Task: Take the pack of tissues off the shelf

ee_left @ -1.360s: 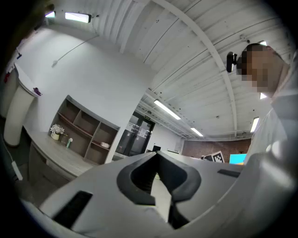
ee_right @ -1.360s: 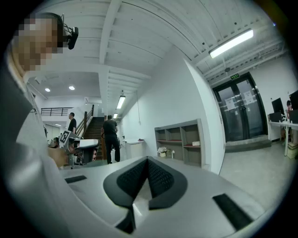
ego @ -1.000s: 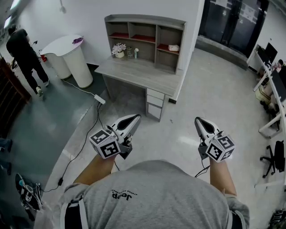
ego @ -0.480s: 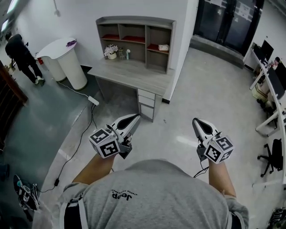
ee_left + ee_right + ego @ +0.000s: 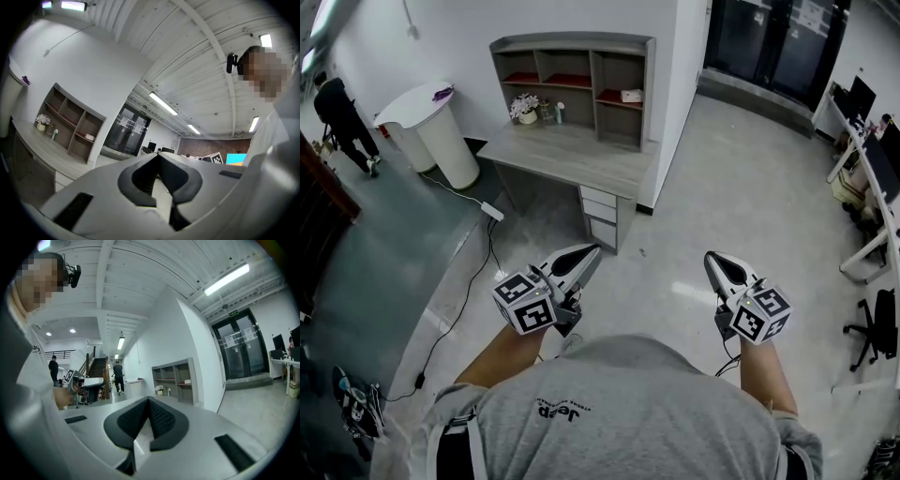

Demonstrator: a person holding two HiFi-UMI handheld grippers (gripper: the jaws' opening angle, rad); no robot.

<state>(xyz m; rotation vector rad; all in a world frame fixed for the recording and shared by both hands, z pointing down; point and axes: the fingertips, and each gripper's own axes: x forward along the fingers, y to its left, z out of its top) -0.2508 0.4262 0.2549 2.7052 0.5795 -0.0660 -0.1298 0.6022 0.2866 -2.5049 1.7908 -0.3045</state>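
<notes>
We hold both tools out over the floor [image 5: 750, 187], well short of the desk [image 5: 581, 159]. Our left gripper [image 5: 592, 253] is clenched with nothing in it, tips meeting, and our right gripper [image 5: 713, 260] is clenched and empty too. The pack of tissues [image 5: 631, 95] lies on the middle board in the right-hand compartment of the shelf [image 5: 572, 45] on the desk, well apart from both grippers. A pot of flowers [image 5: 525, 106] stands at the shelf's lower left
</notes>
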